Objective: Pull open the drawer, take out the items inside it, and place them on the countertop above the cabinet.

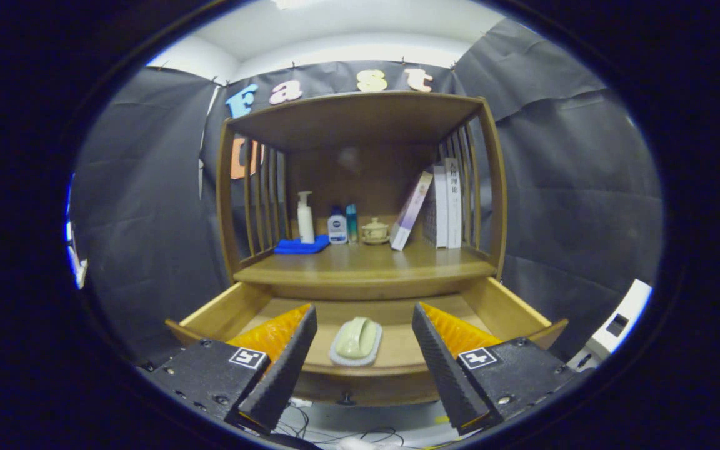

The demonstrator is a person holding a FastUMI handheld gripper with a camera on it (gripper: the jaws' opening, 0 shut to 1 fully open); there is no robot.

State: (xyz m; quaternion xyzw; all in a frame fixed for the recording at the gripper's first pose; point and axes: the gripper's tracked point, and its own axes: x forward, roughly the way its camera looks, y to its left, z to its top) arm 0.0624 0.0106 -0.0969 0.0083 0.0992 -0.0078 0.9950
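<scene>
The drawer (369, 325) already stands pulled out below the cabinet's desk (366, 265). Inside it lies a pale green soap dish (355, 340) on a whitish base, just beyond the tool (365, 359) at twelve o'clock and framed by its two fingers. The tool is released, its fingers spread wide and touching nothing. The dish looks rigid, light and smooth (likely glazed or plastic, so probably slippery), and its rounded top offers poor purchase. Closing across its narrower sides, low near the base, seems the safest hold. On the desk, a pump bottle (305, 217) stands at eleven o'clock and books (444, 203) at one o'clock, leaving bare wood in front.
</scene>
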